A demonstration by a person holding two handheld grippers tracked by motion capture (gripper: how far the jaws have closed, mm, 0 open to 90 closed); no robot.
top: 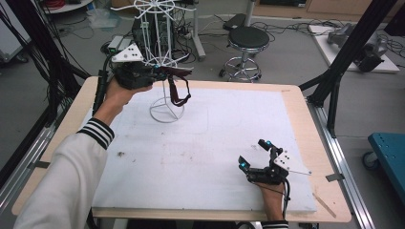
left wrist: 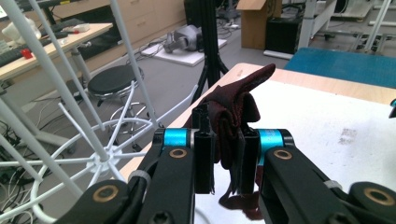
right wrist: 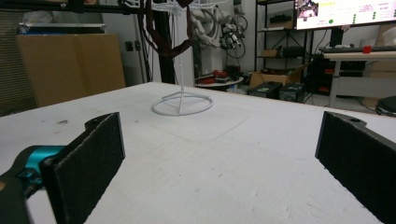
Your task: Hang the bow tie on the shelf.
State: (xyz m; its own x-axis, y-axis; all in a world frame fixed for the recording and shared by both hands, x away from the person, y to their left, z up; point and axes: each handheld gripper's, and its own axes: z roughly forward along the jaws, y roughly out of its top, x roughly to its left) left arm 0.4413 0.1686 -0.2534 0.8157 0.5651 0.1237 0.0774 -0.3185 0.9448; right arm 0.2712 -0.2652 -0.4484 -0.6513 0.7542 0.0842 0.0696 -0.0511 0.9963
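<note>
High view: upper left of frame, the left gripper (top: 160, 70) grasps a dark red strap (top: 177, 88) beside the white wire stand (top: 162, 57); lower right, the right gripper (top: 253, 155) rests released on the white table mat (top: 200, 148).

Left gripper view: centre, the jaws are clenched on the strap (left wrist: 231, 116); stand arms (left wrist: 70, 93) fill the left.

Right gripper view: the pads (right wrist: 88, 163) stand wide apart; the stand's ring base (right wrist: 183, 103) sits upper centre, the strap (right wrist: 161, 32) hanging above it.

Dark red cloth strap (left wrist: 233, 112) – white wire rack (top: 162, 57).
</note>
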